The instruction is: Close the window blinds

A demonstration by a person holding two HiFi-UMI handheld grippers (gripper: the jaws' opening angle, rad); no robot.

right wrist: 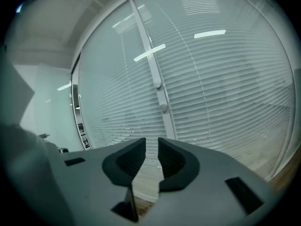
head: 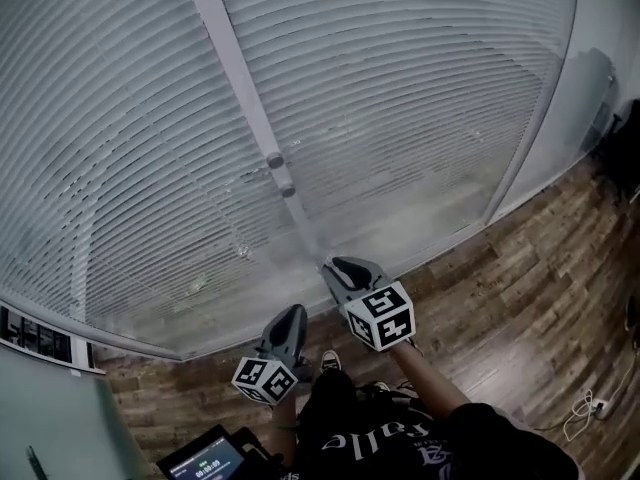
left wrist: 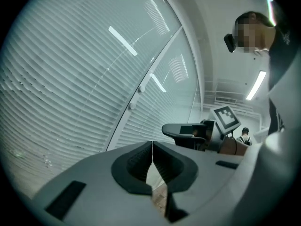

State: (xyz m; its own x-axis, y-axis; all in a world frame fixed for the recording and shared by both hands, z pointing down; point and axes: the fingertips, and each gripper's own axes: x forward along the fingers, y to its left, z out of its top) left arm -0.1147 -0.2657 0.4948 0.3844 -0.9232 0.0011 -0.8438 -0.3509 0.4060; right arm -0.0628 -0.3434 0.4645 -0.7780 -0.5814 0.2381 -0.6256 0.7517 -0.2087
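Ahead of both grippers: window blinds (head: pixel 400 88) hang lowered, reaching down near wooden floor (head: pixel 500 298). Left gripper (left wrist: pixel 152 144): jaw tips together, nothing held, clear of blinds. Right gripper (right wrist: pixel 151 147): jaws apart, gap empty, facing vertical frame post (right wrist: pixel 157 86), no contact.

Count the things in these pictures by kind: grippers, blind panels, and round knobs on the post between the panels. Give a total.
Grippers: 2 (left gripper, right gripper)
Blind panels: 2 (left blind panel, right blind panel)
Round knobs: 2 (upper knob, lower knob)
Total: 6
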